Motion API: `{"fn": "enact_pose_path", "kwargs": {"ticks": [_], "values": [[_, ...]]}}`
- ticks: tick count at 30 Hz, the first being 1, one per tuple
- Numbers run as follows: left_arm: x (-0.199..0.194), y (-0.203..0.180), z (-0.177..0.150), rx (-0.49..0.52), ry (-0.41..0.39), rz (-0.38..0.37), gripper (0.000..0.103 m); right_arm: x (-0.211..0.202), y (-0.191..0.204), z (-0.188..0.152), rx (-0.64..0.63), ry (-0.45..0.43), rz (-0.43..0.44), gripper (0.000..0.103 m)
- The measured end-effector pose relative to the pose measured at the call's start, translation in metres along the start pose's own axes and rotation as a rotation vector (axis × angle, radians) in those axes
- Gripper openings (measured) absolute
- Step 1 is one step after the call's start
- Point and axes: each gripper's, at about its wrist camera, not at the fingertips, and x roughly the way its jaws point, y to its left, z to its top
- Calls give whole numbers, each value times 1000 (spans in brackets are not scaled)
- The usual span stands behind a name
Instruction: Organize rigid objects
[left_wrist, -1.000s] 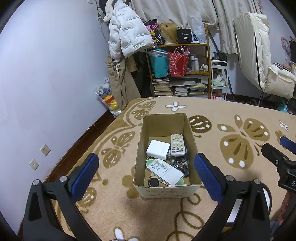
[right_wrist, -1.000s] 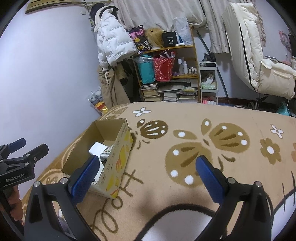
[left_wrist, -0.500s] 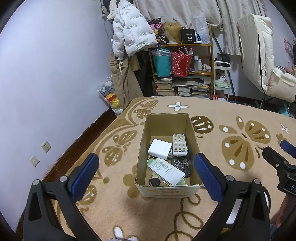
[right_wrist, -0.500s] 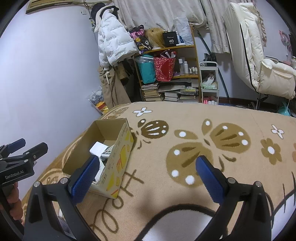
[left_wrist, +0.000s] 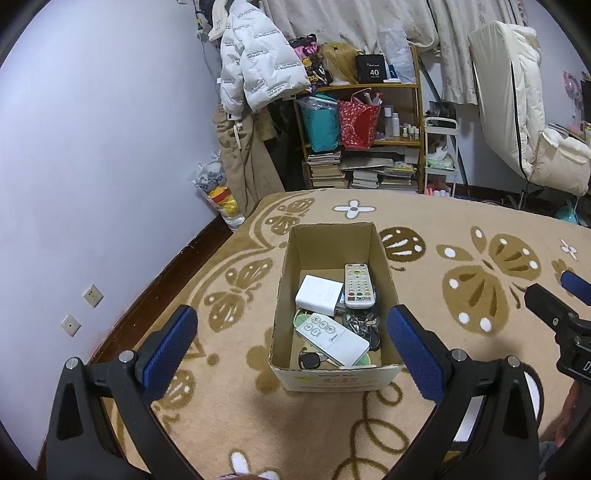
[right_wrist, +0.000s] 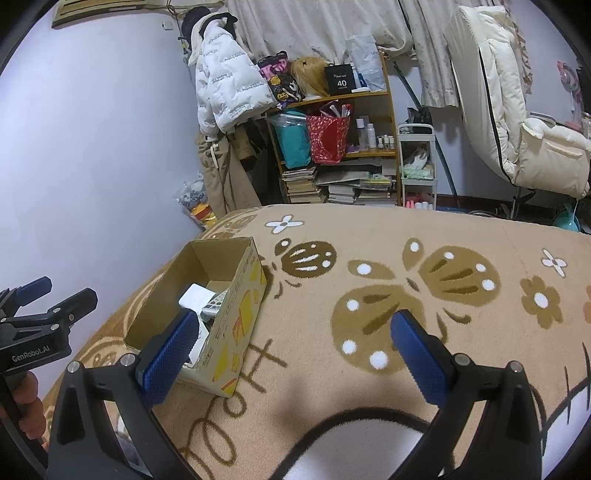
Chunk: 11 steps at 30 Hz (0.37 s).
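An open cardboard box (left_wrist: 332, 236) sits on the patterned blanket, also seen from the side as the box (right_wrist: 236, 314) in the right wrist view. Inside lie a grey remote (left_wrist: 358, 286), a white remote (left_wrist: 332, 338), a white packet (left_wrist: 319, 294), a bunch of keys (left_wrist: 364, 325) and a black round fob (left_wrist: 309, 360). My left gripper (left_wrist: 290, 349) hangs open just in front of the box, nothing between its fingers. My right gripper (right_wrist: 291, 352) is open over the blanket to the right of the box, empty; it shows as the gripper (left_wrist: 554, 306) at the left view's right edge.
The beige blanket (right_wrist: 406, 295) with brown butterfly patterns spreads wide to the right of the box. A wall runs along the left. Beyond the blanket stand a cluttered bookshelf (left_wrist: 369, 140), hanging coats (left_wrist: 255, 74) and a cream recliner (right_wrist: 517, 129).
The left view has pulled back and risen slightly, so the box sits a little farther off. Both grippers stay open and the box contents have not moved.
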Motion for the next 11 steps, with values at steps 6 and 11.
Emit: {"fn": "enact_pose_path", "kwargs": {"ticks": [6,11], "values": [[0,-1,-1,-1,-1,-4,102,0,1,1,-2,-7,-3,103],[1,-1,-2,-4,0,-5,102,-1,1,2,0,-10,-2,103]]}}
